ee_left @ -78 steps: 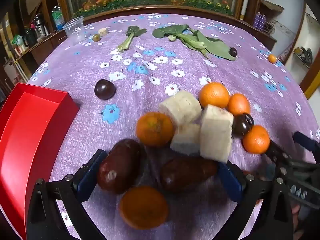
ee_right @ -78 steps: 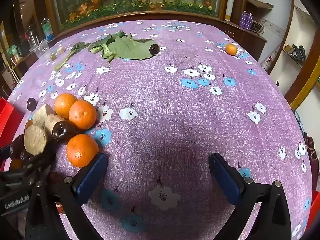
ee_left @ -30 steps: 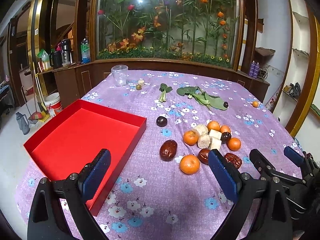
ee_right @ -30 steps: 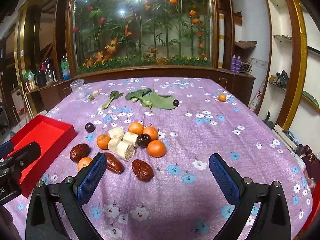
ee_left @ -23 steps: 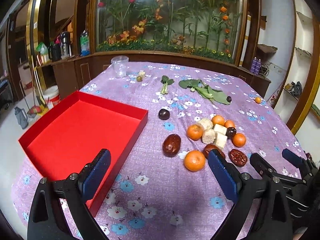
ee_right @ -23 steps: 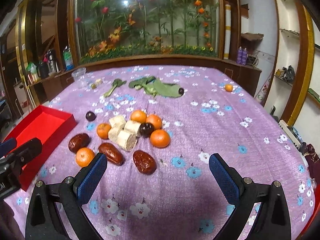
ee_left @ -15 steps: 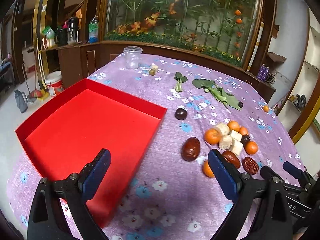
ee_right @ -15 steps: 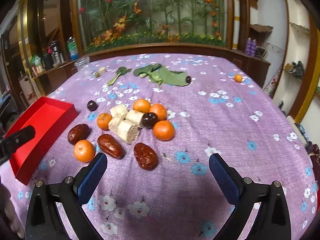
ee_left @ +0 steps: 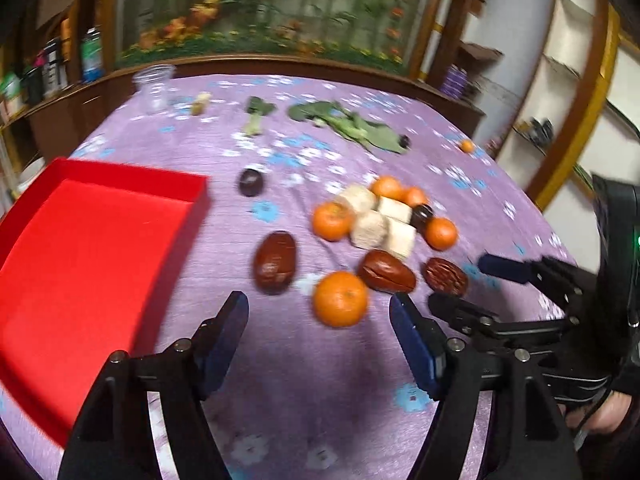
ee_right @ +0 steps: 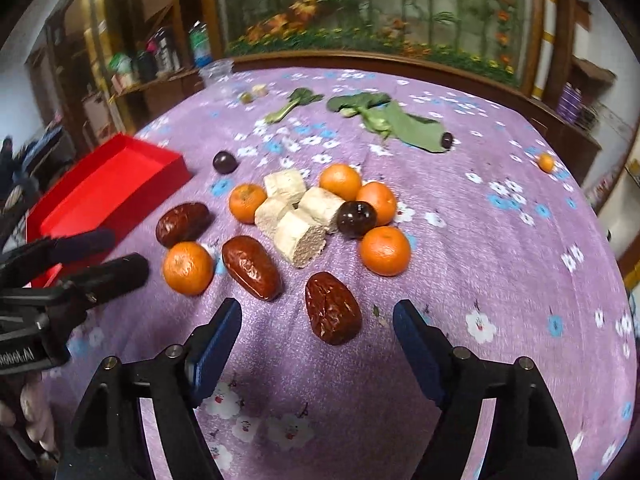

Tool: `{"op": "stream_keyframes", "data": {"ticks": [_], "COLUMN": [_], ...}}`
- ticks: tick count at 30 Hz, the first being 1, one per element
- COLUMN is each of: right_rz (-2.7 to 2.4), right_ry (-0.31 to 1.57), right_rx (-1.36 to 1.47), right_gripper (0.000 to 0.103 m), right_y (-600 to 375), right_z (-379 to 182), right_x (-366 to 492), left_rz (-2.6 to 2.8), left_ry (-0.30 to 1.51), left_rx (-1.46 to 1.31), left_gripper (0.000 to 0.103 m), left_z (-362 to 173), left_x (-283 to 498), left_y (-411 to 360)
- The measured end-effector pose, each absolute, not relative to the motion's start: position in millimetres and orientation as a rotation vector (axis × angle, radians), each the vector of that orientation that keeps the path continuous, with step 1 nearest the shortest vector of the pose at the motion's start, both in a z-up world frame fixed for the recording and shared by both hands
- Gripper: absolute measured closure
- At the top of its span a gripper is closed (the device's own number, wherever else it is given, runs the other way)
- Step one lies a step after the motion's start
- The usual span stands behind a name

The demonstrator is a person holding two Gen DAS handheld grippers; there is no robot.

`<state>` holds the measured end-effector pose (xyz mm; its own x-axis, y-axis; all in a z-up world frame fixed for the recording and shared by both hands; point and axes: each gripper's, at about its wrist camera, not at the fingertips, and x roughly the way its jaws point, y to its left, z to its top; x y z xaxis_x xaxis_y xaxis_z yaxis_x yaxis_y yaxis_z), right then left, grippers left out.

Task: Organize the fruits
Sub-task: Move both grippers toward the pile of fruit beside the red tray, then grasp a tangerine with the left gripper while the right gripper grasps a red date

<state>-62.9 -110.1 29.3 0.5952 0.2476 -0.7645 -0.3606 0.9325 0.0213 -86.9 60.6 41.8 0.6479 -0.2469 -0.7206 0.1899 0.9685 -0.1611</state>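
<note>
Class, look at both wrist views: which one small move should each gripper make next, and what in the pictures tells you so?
Probably a short descent. The left gripper, jaws closing with nothing between them, lines up with the round orange tangerine; the right gripper, also closing and empty, frames the wrinkled dark-red date. The open red tray holds no fruit yet.

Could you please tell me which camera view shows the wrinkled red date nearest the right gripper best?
The right wrist view: the wrinkled date lies sharp and whole just ahead of the right gripper. In the left wrist view it is smaller, blurred, off to the right.
</note>
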Motion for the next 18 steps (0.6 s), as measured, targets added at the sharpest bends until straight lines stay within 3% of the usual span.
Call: {"op": "stream_keyframes", "data": {"ticks": [2,4,6,15,18], "right_rz": [0.368,0.377,0.385,0.400,0.382], "right_ry": [0.880,0.889,0.899,0.931,0.930], "right_rx": [-0.157,-0.161,-0.161,-0.136,-0.155], "right_gripper": [0.034,0.037,0.040,0.043,0.050], "right_y": [-110,-110,-111,-115,-113], "right_z": [26,23,21,14,14], "right_x": [-59,-56,-53,-43,-43], "left_rz": [-0.275,-0.303,-0.316,-0.318,-0.305], "left_ry": [0.850,0.878,0.895,0.956,0.957], "left_rx": [-0.049,-0.045,-0.045,-0.054,-0.024], "left_gripper": [0.038,0.049,0.052,0.053,0.057], "left_z": [37,32,28,14,13], "left_x": [-80,-73,-65,-45,-45], "left_y": [51,46,42,36,32]}}
